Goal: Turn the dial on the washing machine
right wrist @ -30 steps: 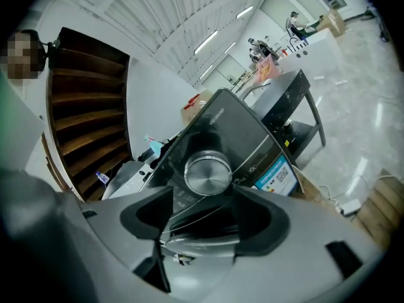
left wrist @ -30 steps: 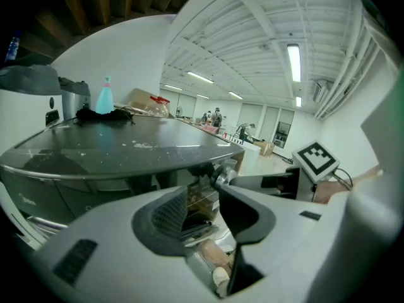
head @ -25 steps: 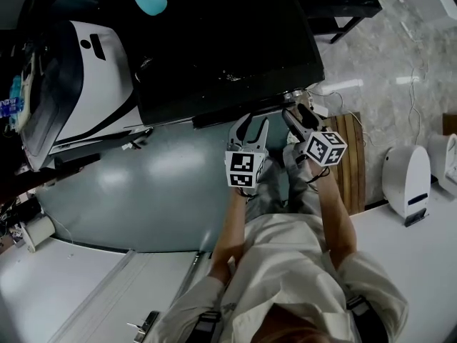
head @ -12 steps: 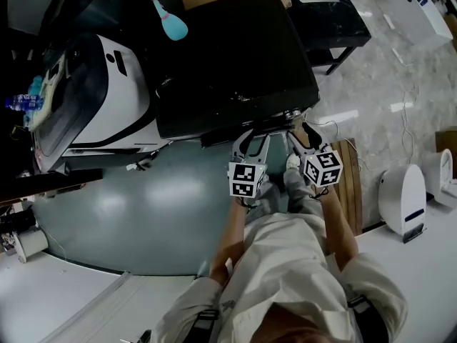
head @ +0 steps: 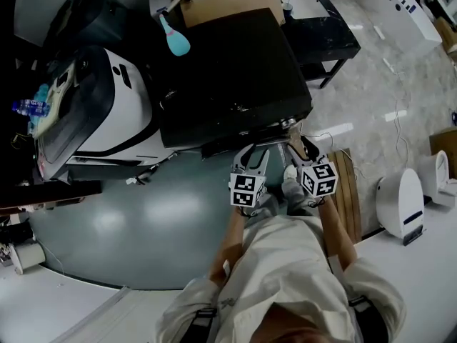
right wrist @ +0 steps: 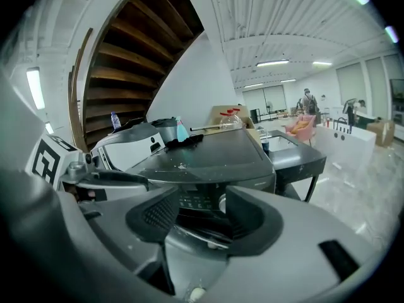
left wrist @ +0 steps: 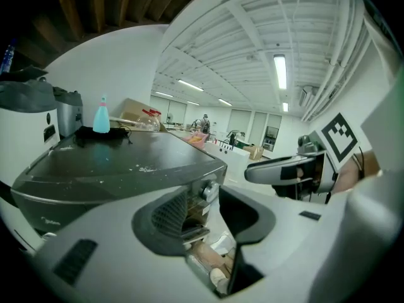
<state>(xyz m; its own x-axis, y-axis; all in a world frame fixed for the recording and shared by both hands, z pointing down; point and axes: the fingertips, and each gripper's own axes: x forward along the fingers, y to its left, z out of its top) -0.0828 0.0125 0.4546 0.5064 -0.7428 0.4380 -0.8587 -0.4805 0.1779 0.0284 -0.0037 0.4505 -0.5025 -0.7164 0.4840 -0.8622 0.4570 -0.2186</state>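
The black top-loading washing machine [head: 228, 84] fills the middle of the head view. Its small silver dial [head: 288, 123] sits at the front right corner of the control panel. My right gripper [head: 296, 140] points at that corner, just short of it. In the right gripper view the dial [right wrist: 222, 202] shows in the narrow gap ahead of the right gripper [right wrist: 202, 216]; its jaws are closing and no pad touches it. My left gripper [head: 251, 152] hangs beside it to the left, open and holding nothing. The dial [left wrist: 209, 190] lies beyond the left gripper [left wrist: 202, 216].
A white appliance [head: 107, 98] stands left of the machine. A teal bottle [head: 177, 41] and a cardboard box [head: 228, 2] are at its far edge, a black table [head: 314, 13] behind right. A wooden slatted mat [head: 350, 184] and a white unit [head: 400, 199] lie to the right.
Both grippers stay at the machine's front right corner while the head view has shifted to show more of the room. The right gripper's jaws have narrowed.
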